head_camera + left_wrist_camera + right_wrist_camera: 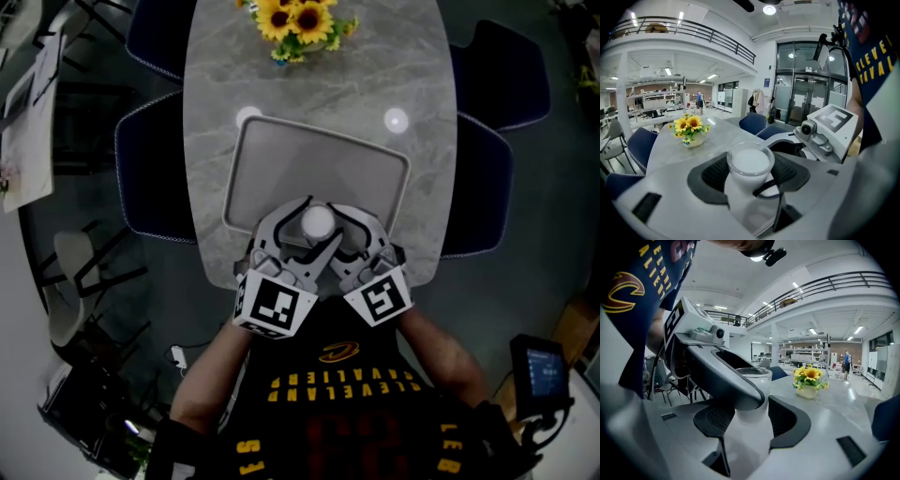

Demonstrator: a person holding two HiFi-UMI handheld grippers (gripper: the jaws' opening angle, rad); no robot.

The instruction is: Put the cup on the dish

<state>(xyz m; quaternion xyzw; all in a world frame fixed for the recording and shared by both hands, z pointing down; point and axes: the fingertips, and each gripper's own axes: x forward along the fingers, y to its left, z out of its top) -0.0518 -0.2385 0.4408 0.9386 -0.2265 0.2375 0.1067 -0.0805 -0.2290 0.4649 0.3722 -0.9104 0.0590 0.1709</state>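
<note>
Left hand-held gripper [750, 177] and right hand-held gripper [751, 422] both clamp the cup [317, 222] over the dish's [281, 155] 6 o'clock edge. Set-down and release apparently remain.

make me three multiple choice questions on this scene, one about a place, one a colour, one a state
1. Where is the cup?
A. Between the jaws of the left gripper and the right gripper, by the near edge of the dish
B. On the floor
C. On a chair seat

2. What colour are the sunflowers?
A. Red
B. White
C. Yellow

3. How does the left gripper stand?
A. Wide open with nothing between its jaws
B. Closed on the cup
C. Closed on a spoon

Answers:
1 A: the head view shows both grippers meeting round the cup at the dish's near edge.
2 C: the petals are yellow in all three views.
3 B: in the left gripper view the dark pads sit against both sides of the cup.
</note>
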